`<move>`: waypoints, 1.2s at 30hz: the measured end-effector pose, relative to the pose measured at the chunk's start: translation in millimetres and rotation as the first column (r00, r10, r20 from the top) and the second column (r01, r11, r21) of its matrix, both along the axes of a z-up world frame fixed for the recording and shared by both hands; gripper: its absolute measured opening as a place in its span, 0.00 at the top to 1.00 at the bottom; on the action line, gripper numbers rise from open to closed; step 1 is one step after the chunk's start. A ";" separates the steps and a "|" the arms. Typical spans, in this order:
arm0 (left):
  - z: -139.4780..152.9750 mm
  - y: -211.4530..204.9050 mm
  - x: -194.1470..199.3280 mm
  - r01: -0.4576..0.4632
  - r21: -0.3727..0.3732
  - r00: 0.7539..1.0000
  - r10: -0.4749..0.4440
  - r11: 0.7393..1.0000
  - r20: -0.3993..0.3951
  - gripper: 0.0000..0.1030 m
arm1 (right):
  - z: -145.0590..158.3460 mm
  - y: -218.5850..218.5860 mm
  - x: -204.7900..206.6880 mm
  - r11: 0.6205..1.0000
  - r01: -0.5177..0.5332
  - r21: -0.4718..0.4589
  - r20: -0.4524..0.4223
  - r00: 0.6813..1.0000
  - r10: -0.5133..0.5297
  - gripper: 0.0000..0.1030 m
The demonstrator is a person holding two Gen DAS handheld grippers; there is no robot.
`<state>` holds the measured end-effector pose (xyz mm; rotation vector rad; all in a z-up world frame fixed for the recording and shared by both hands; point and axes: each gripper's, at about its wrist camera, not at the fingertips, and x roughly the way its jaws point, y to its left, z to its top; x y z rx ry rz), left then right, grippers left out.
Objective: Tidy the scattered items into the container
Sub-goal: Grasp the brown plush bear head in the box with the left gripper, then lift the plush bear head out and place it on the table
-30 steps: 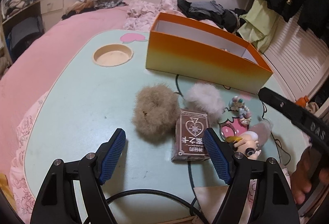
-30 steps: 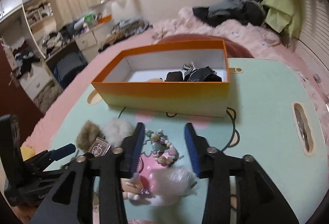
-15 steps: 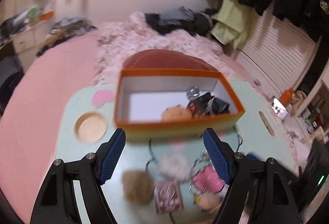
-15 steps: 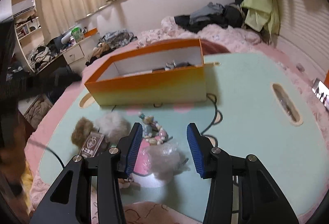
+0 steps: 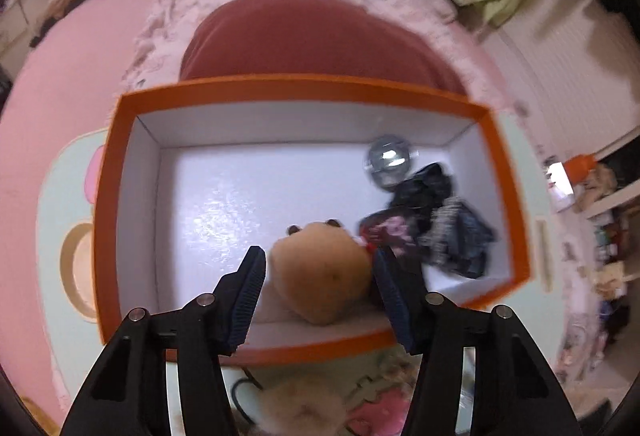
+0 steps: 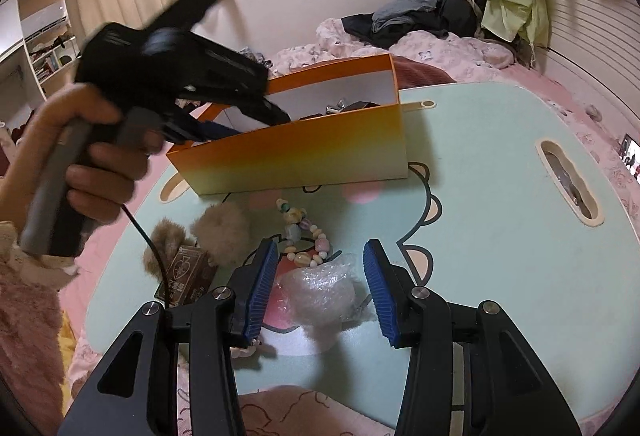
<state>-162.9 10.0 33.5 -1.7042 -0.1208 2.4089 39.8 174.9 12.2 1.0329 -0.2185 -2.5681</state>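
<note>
Left gripper (image 5: 318, 278) over box (image 5: 120, 195), jaws closing, tan plush (image 5: 320, 276) between pads; contact not confirmable. Right gripper (image 6: 320, 286) unclenched, straddling bubble-wrap bundle (image 6: 320, 290) on table (image 6: 480, 215). Bundle: light, soft, crushable, slippery film; pinch across middle. Pompoms (image 6: 224, 232), bead bracelet (image 6: 302, 236), card pack (image 6: 186, 276) remain outside box.

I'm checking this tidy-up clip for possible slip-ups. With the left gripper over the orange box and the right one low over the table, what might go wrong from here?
1. The left gripper is closing around the tan plush already inside the orange box; it may lift out a tidied item.
2. The right gripper straddles the clear plastic bag; the pink item beneath might snag.
3. The bead bracelet lies close ahead and could get swept.
</note>
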 end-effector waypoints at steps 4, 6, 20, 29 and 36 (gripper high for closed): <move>-9.9 -1.2 3.3 -0.016 0.008 1.000 0.016 1.000 -0.013 0.51 | -0.2 -0.2 0.3 1.000 0.001 0.000 -0.002 1.000 -0.001 0.55; -11.6 -8.5 3.6 -0.032 0.040 0.999 0.033 0.999 -0.009 0.55 | -0.3 -0.9 -0.6 1.000 -0.002 0.002 0.003 1.000 0.002 0.55; 78.1 -60.8 88.8 0.018 0.256 0.966 0.050 0.966 -0.255 0.57 | -1.5 4.5 -1.2 1.000 0.018 -0.025 0.007 1.000 -0.018 0.55; 26.1 -48.8 159.9 0.104 0.236 0.960 -0.036 0.966 -0.277 0.55 | 12.3 30.7 -15.6 0.987 0.082 -0.135 0.011 0.997 -0.081 0.55; 10.4 -31.2 172.7 0.125 0.211 0.936 -0.045 0.969 -0.350 0.55 | 61.4 19.2 -56.7 0.992 0.008 -0.128 0.026 1.000 -0.005 0.55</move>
